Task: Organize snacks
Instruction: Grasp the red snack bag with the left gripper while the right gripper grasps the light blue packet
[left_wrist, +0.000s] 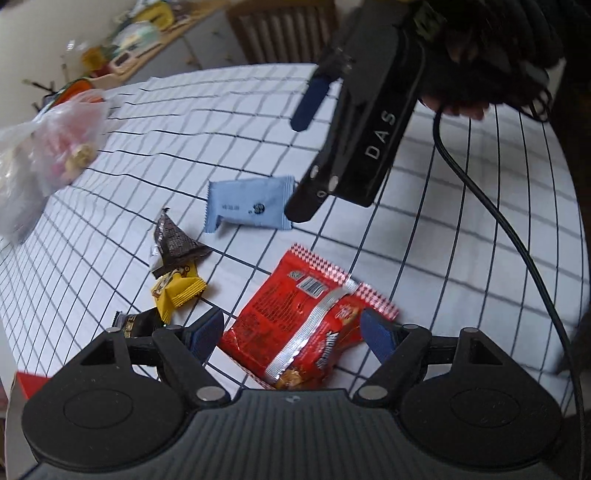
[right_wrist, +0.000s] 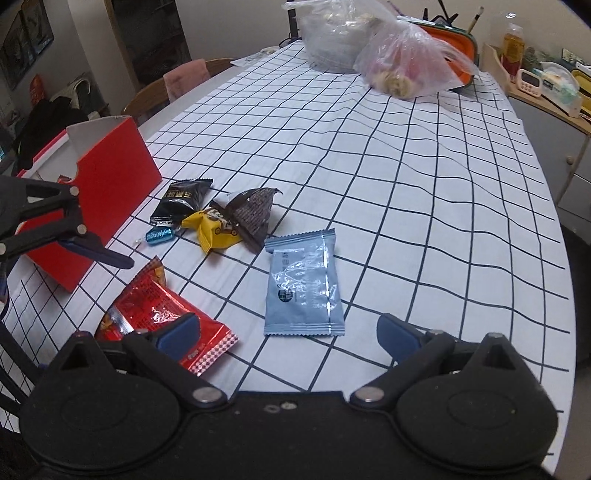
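Note:
Snacks lie on a checked tablecloth. My left gripper (left_wrist: 295, 334) is open, its fingers on either side of a red snack packet (left_wrist: 299, 325), just above it; the packet also shows in the right wrist view (right_wrist: 159, 314). My right gripper (right_wrist: 288, 332) is open and hovers over the near end of a light blue packet (right_wrist: 303, 280), which also shows in the left wrist view (left_wrist: 251, 203). A dark brown packet (right_wrist: 251, 214), a yellow packet (right_wrist: 214, 230), a black packet (right_wrist: 183, 201) and a small blue candy (right_wrist: 159, 235) lie together beyond.
An open red box (right_wrist: 107, 192) stands at the left by the table edge. Two plastic bags (right_wrist: 402, 62) and an orange container (right_wrist: 458, 48) sit at the far end. Chairs stand at the left; a cabinet with clutter stands at the right.

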